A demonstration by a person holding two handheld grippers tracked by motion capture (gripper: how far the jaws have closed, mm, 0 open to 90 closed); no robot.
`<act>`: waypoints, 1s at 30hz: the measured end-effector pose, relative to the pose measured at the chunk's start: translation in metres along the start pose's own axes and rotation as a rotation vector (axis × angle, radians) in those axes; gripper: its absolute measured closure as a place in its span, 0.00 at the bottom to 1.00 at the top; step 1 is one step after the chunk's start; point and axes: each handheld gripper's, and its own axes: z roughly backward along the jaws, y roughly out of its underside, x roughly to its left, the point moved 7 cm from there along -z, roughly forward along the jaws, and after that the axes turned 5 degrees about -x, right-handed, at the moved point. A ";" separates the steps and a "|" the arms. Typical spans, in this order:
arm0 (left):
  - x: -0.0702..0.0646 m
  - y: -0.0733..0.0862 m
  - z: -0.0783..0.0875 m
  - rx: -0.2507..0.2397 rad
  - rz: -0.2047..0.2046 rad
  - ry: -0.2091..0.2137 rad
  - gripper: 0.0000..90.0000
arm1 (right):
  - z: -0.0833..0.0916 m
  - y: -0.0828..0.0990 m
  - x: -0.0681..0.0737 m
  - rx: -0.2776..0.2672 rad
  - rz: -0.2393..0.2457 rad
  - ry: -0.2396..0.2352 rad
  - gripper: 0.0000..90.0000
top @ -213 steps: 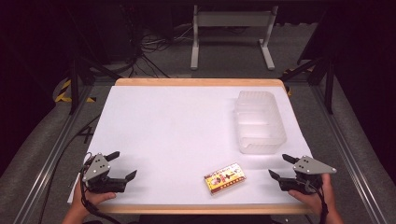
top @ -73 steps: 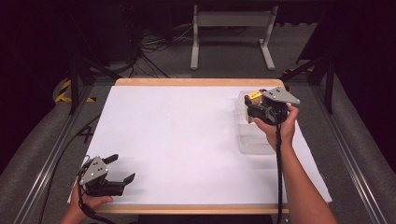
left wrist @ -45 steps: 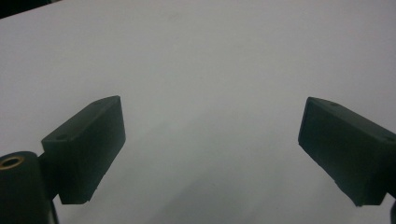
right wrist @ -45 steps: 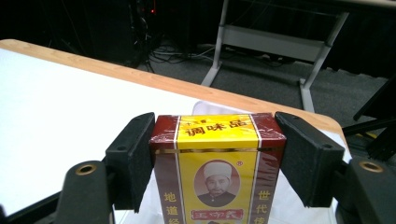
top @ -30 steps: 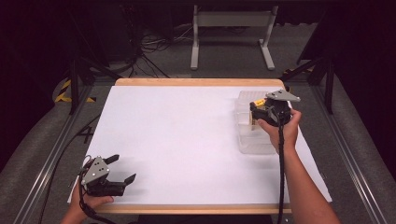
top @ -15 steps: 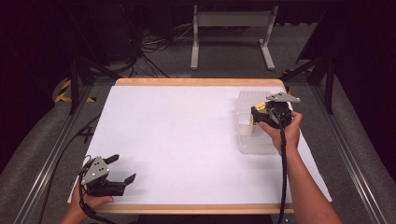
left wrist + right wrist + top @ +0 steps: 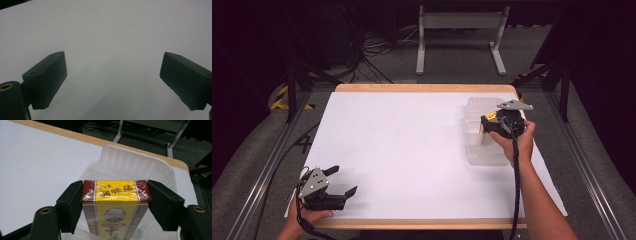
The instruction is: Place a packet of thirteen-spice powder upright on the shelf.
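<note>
Resting at the near left corner of the white tabletop [image 7: 412,150], the left gripper [image 7: 343,181] plays no part in the work at this moment: its jaws stand wide apart with nothing between them, and the left gripper view looks out over bare white surface.

Farther off on the right side, the right gripper [image 7: 484,124] holds the red-and-yellow rectangular cardboard packet [image 7: 116,195], wrapped in clear film and printed with Chinese characters and a small portrait. The jaws are clamped against its two narrow sides, one on each, so the packet sits squarely between them with its top end level with the jaw tips and its printed face towards the camera.

The packet hangs over the clear plastic divided container [image 7: 477,150] that stands near the tabletop's far right edge, seemingly above its middle or nearer compartment; which one I cannot tell for certain. As I judge it, the pick-up and carry are done, and what is left is to lower the packet into a compartment, release it and draw the gripper clear.
</note>
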 end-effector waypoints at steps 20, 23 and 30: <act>0.000 0.000 0.000 0.003 -0.001 0.002 0.09 | 0.009 -0.002 -0.003 -0.004 0.054 -0.028 0.23; 0.000 0.000 0.000 0.003 -0.001 0.002 0.09 | 0.010 -0.002 -0.002 -0.003 0.060 -0.035 0.22; -0.001 0.000 0.000 0.002 0.001 0.003 0.09 | 0.016 -0.005 0.001 -0.010 0.108 -0.042 0.21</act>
